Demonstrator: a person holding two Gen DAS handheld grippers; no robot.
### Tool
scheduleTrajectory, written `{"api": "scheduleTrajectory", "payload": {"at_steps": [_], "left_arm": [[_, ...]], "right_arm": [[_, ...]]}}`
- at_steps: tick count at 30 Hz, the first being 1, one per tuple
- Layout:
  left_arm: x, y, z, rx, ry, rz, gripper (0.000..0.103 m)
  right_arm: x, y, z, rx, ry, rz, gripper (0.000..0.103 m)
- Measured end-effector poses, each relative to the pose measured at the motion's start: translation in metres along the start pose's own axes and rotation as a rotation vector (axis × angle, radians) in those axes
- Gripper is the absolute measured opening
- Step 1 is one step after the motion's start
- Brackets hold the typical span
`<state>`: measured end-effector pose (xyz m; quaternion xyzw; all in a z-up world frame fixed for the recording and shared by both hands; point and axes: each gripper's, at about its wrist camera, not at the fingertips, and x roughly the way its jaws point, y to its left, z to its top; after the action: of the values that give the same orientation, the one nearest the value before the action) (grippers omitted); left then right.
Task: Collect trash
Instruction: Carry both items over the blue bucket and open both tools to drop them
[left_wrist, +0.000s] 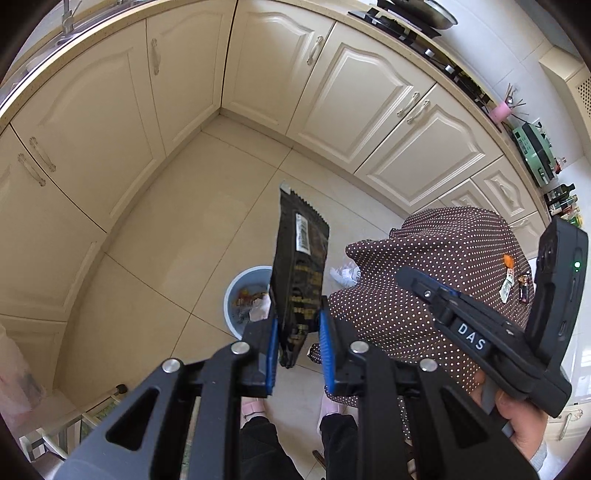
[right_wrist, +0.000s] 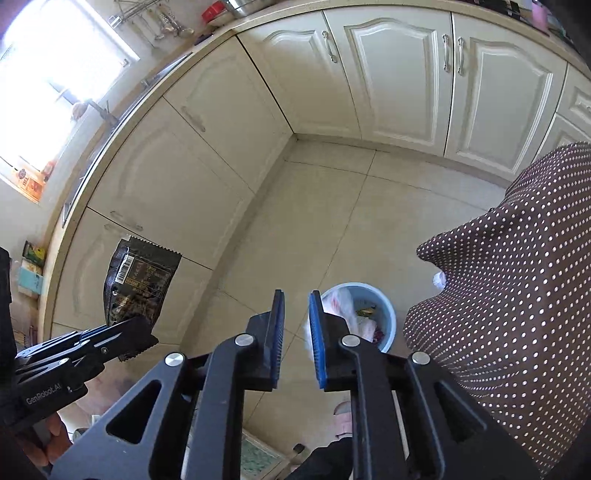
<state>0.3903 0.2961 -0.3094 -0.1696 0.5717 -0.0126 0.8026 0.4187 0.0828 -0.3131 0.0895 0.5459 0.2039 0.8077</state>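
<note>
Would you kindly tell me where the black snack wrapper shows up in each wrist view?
Left wrist: black snack wrapper at centre, upright, clamped in the left gripper.
Right wrist: wrapper at lower left, above that gripper's fingertips.
Shared landmark: blue bin on the floor.

Black snack wrapper (left_wrist: 301, 273) in left gripper (left_wrist: 297, 343), above blue bin (left_wrist: 236, 295).
</note>
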Motion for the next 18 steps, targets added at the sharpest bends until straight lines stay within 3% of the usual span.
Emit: {"api": "scheduleTrajectory", "payload": {"at_steps": [18], "left_arm": [[0.021,-0.043,0.015,0.073,0.044,-0.027,0.019]], "right_arm": [[-0.03,-0.022,0.015,0.05,-0.06,-0.042,0.024]]}}
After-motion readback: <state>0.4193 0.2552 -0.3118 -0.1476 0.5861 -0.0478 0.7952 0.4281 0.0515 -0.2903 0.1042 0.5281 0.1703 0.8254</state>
